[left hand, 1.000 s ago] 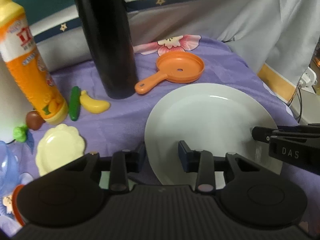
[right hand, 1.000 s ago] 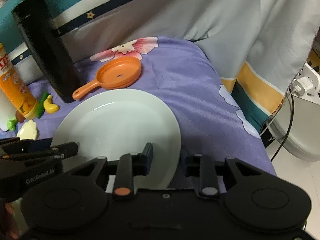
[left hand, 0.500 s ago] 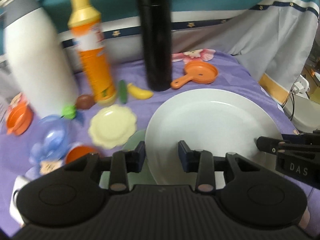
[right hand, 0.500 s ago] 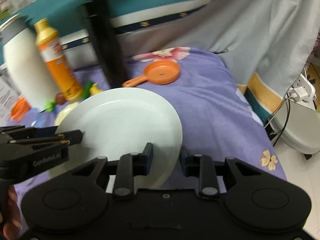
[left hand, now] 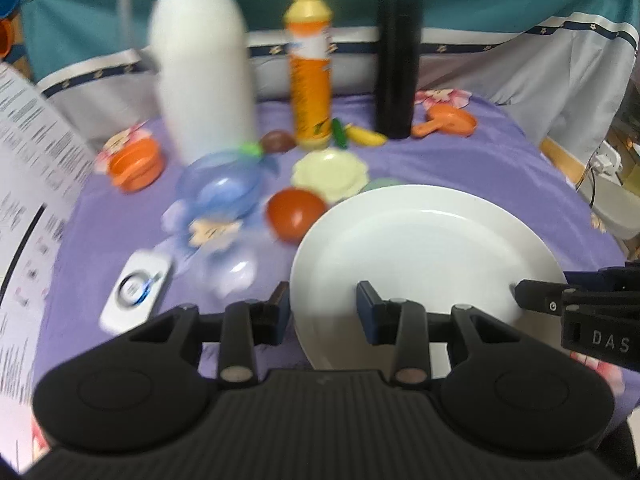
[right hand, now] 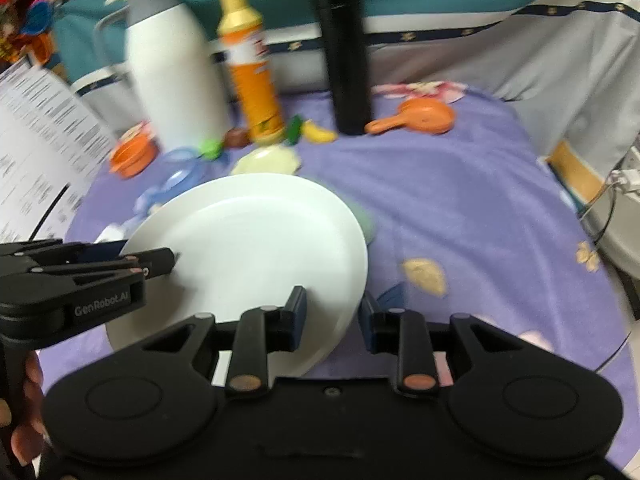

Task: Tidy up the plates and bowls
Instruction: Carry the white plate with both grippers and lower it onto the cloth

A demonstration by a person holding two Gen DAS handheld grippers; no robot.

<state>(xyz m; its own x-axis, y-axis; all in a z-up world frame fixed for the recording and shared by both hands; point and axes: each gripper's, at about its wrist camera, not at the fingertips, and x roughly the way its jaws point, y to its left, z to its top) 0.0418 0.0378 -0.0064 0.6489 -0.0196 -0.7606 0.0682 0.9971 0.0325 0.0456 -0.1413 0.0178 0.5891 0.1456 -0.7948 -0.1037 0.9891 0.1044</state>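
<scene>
Both grippers have carried the white plate (left hand: 424, 248) up and back from the black flask (left hand: 396, 68) and the orange toy pan (left hand: 450, 122), so the white thermos jug (left hand: 200, 76), blue bowl (left hand: 224, 188) and red bowl (left hand: 294, 212) now come into view. Left gripper (left hand: 323, 306) is narrowly parted and clamped across the plate's near-left rim, one finger outside the edge, the other on the plate face. Right gripper (right hand: 332, 312) pinches the opposite rim likewise. Plate hangs clear of the purple cloth (right hand: 460, 200), held between the two tools, partly covering a pale green dish (right hand: 366, 222). Yellow scalloped plate (left hand: 330, 172) lies just beyond it on the cloth. Legible writing: "DAS" on the side of the right gripper in the left wrist view; "GenRobot.AI" on the left gripper's body in the right wrist view. Orange bottle (left hand: 310, 80) label is blurred and unreadable. Printed sheet (left hand: 28, 168) at left edge is illegible too.
</scene>
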